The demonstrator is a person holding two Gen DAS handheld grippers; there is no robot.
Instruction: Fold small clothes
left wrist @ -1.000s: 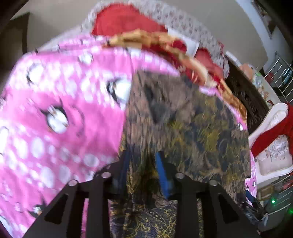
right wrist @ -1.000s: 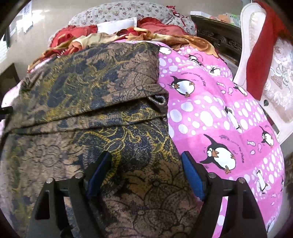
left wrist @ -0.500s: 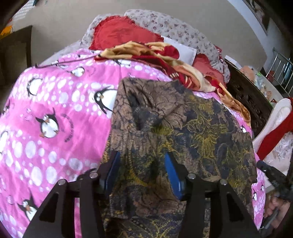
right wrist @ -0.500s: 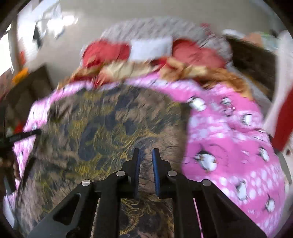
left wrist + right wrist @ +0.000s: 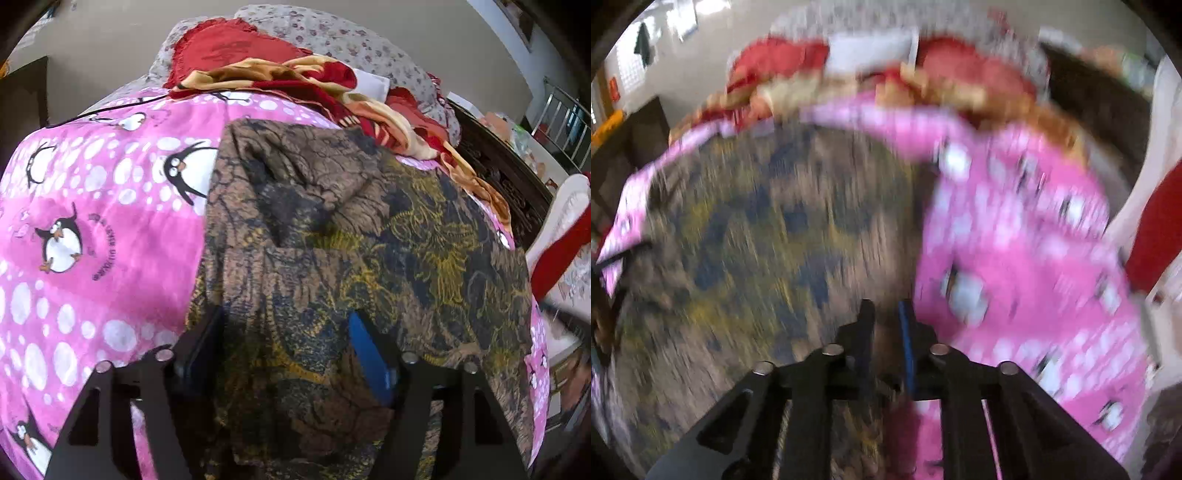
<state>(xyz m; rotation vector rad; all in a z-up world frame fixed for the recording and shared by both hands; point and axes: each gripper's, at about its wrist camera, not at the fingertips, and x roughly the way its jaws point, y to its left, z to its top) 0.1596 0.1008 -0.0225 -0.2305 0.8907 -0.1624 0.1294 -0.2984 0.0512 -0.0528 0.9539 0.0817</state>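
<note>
While my left gripper (image 5: 286, 354) spreads its jaws over the brown patterned garment (image 5: 332, 240) lying on the pink penguin bedspread (image 5: 92, 229), my right gripper (image 5: 886, 314) pinches the garment's edge. Red and tan blankets (image 5: 295, 81) crowd the bed's far end.

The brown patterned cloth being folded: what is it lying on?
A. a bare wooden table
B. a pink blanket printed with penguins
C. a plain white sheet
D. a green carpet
B: in the left wrist view the brown patterned cloth is spread over a pink blanket dotted with white spots and cartoon penguins.
</note>
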